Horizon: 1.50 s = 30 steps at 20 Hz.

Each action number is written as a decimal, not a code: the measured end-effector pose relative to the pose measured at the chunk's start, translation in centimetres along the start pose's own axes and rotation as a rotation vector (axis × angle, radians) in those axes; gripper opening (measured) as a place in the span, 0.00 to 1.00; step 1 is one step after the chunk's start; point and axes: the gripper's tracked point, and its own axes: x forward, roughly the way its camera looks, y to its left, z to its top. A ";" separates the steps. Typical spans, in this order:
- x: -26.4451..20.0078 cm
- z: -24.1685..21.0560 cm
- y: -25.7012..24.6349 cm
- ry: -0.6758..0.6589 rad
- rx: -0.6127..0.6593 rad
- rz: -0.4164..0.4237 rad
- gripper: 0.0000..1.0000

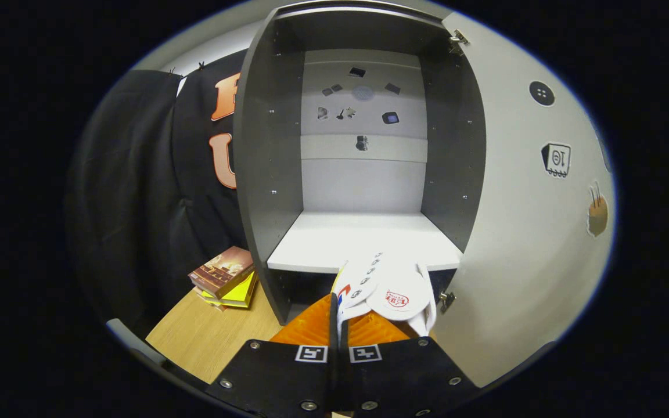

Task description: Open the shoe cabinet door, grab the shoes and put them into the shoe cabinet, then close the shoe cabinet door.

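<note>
Fingers (337,339) were pressed tight together on the white shoe (389,290), which was held just in front of the open shoe cabinet (268,174), by the front edge of its white shelf (363,241). Best, the shoe would be lifted over that edge, pushed deep, then let go.

**Not much readable text here**

The sticker (556,159) on the open cabinet door (520,232) shows what looks like "10". The shoe (389,290) has a red tongue logo (396,299), too small to read. Book (222,271) cover lettering is blurry too.
</note>
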 end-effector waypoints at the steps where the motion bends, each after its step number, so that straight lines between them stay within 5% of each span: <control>1: 1.0 0.7 0.0 -0.003 -0.001 0.001 0.00; 16: 16.4 6.0 0.0 0.026 -0.020 0.064 0.00; 30: 23.4 6.3 -0.4 0.055 -0.009 0.079 0.00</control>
